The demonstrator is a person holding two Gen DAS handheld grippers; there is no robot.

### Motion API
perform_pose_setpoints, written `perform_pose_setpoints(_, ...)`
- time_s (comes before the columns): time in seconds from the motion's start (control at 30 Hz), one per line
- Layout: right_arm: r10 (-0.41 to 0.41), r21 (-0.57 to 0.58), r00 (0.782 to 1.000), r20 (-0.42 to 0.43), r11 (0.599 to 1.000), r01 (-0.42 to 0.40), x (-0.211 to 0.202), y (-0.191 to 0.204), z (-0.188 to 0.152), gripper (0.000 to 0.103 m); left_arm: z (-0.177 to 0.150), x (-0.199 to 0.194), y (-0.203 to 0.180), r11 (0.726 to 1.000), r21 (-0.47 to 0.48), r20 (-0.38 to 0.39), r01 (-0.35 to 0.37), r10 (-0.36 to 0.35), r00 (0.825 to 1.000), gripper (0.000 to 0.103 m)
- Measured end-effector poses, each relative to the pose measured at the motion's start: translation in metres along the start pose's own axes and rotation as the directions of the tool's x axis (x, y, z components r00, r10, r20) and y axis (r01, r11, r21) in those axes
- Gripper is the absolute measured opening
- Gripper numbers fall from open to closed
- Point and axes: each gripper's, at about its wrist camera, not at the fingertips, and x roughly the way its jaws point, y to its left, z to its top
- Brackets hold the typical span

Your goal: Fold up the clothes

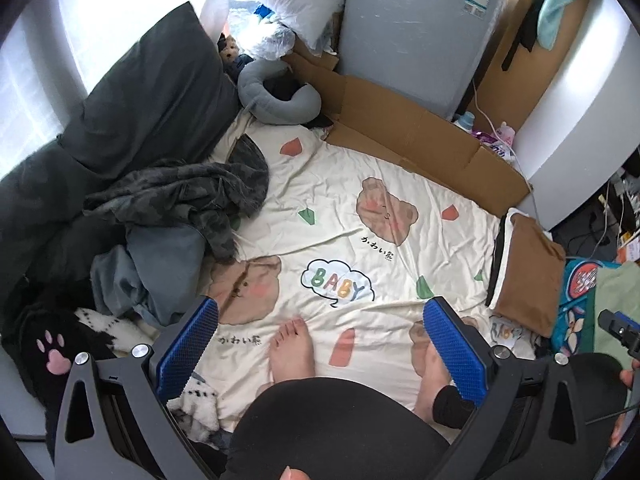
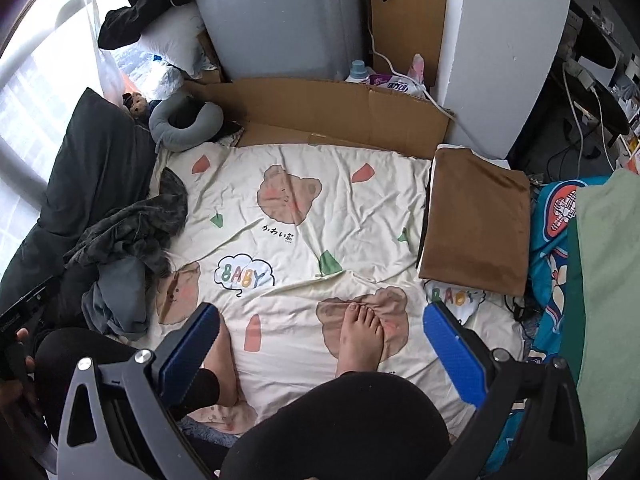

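Observation:
A heap of unfolded clothes lies at the left of the cream bear-print sheet [image 1: 352,208]: a dark camouflage garment [image 1: 188,196] [image 2: 132,228] over grey-blue ones [image 1: 152,276] [image 2: 116,296]. A folded brown garment [image 1: 528,276] [image 2: 476,232] rests on a small stack at the sheet's right edge. My left gripper [image 1: 320,344] hangs open above the sheet, nothing between its blue pads [image 1: 188,344]. My right gripper [image 2: 320,352] is likewise open and empty. Both are high over a person's bare feet [image 1: 292,348] [image 2: 360,332] and black-clad knees.
A dark pillow [image 1: 152,92] and grey neck pillow [image 1: 276,96] lie at the far left. Flattened cardboard [image 1: 412,136] and a grey appliance [image 1: 416,28] border the far edge. A blue patterned blanket [image 2: 556,248] and green cloth [image 2: 608,300] sit on the right.

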Motion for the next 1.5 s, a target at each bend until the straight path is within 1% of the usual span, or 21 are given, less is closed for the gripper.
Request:
perform_pose_setpoints(0.07, -0.012, -0.007, 1.000, 0.012, 1.000, 0.012, -0.002, 0.001, -0.002, 0.103, 0.000, -0.001, -0.003, 1.000, 0.013, 0.005, -0.017, 0.017, 1.000, 0.102)
perform_pose_setpoints(0.17, -0.025, -0.017, 0.999, 0.020, 1.000, 0.026, -0.003, 0.002, -0.004, 0.103, 0.000, 0.000, 0.000, 1.000, 0.013, 0.011, -0.025, 0.025, 1.000, 0.102)
perform_pose_setpoints(0.4, -0.021, -0.009, 1.000, 0.008, 1.000, 0.021, -0.002, -0.001, -0.003, 0.103, 0.000, 0.001, -0.003, 0.999, 0.025, 0.002, -0.035, 0.035, 0.999, 0.102)
perform_pose_setpoints(0.53, -0.016, -0.007, 1.000, 0.009, 1.000, 0.016, -0.002, -0.003, -0.004, 0.103, -0.001, 0.000, -0.008, 0.998, 0.039, 0.013, -0.056, 0.055, 0.998, 0.102)
perform_pose_setpoints(0.67, -0.009, -0.006, 1.000, 0.009, 1.000, 0.009, -0.002, -0.005, -0.005, 0.103, -0.001, 0.000, -0.006, 0.998, 0.036, 0.015, -0.049, 0.049, 0.999, 0.102)
perform_pose_setpoints(0.8, -0.005, -0.005, 1.000, 0.005, 1.000, 0.005, -0.002, -0.005, -0.005, 0.103, -0.001, 0.001, -0.009, 0.997, 0.049, 0.013, -0.053, 0.053, 0.999, 0.098)
perform_pose_setpoints(1.13, -0.014, 0.001, 1.000, 0.001, 1.000, 0.014, -0.001, 0.005, -0.004, 0.102, -0.002, 0.002, -0.006, 0.999, 0.031, 0.004, -0.030, 0.030, 1.000, 0.097)
perform_pose_setpoints(1.3, -0.006, 0.002, 1.000, 0.002, 1.000, 0.006, 0.000, 0.004, -0.003, 0.103, -0.003, 0.000, -0.006, 0.999, 0.025, 0.010, -0.040, 0.039, 0.999, 0.097)
perform_pose_setpoints(1.5, -0.012, -0.007, 1.000, 0.007, 1.000, 0.012, -0.001, 0.004, -0.006, 0.103, -0.004, 0.000, -0.005, 0.999, 0.028, 0.013, -0.034, 0.034, 0.999, 0.097)
